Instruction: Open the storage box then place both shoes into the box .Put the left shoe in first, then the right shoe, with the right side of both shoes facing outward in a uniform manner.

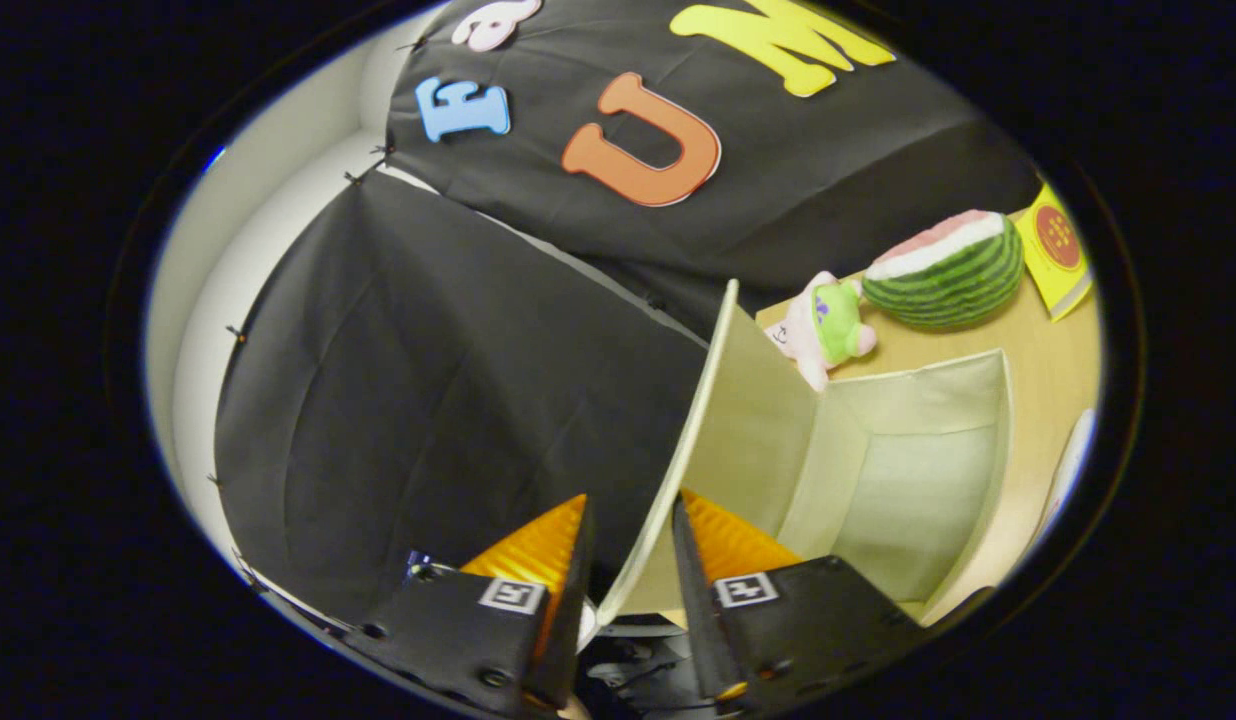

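Gripper (pixel 630 520): tilted hard, view rolled; fingers sat either side of the raised lid (pixel 693 420) of the storage box (pixel 908 480), lid edge between them w/ small gaps showing. Couldn't tell if pads actually pressed on it.
Lid: stood up near-vertical, swung open, thin cream panel seen almost edge-on, running from between the fingers away toward the plush toy.
Storage box: cream fabric, open, interior bare, just beyond the right finger.
Table (pixel 1053 370): light wood; box sat on it.
Back of table: pink-and-green plush toy (pixel 826 325) just behind box's far wall; watermelon-slice plush (pixel 946 272) beside it, apart from box; yellow booklet (pixel 1056 250) near the far edge, next to the watermelon.
Room: black cloth booth walls (pixel 428 380), white wall behind at one side.
Open room: bare wood strip past the box's far side.
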A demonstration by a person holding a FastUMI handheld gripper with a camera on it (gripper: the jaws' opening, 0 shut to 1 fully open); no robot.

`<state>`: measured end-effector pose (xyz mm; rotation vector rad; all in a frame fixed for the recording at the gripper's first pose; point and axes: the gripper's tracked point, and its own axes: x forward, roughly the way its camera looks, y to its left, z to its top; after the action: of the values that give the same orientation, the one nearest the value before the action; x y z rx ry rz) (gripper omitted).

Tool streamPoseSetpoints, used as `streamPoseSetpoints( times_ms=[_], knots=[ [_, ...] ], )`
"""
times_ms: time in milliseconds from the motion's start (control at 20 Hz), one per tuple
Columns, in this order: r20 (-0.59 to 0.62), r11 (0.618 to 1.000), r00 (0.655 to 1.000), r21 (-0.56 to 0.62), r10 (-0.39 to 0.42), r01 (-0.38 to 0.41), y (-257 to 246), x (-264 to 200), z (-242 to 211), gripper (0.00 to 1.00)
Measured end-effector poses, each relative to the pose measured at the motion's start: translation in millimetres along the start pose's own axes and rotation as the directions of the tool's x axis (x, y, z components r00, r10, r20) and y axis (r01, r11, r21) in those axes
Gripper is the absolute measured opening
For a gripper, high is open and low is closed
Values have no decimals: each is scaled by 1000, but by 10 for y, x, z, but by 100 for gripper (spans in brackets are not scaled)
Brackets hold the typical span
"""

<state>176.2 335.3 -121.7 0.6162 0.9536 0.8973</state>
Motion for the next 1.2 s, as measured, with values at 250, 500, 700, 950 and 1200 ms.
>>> streamPoseSetpoints(
  times_ms=[250, 500, 700, 950, 1200],
  knots=[
    [-24, 998, 1000, -61, -5, 3, 65, -3, -213, 100],
    [-10, 984, 991, -120, -134, 132, -285, -218, -267, 100],
    [4, 953, 969, -183, -246, 243, -802, -517, -415, 100],
    [-31, 905, 921, -202, -387, 374, -1573, -907, -612, 100],
    [-63, 873, 877, -155, -476, 463, -2180, -1310, -746, 100]
  ],
)
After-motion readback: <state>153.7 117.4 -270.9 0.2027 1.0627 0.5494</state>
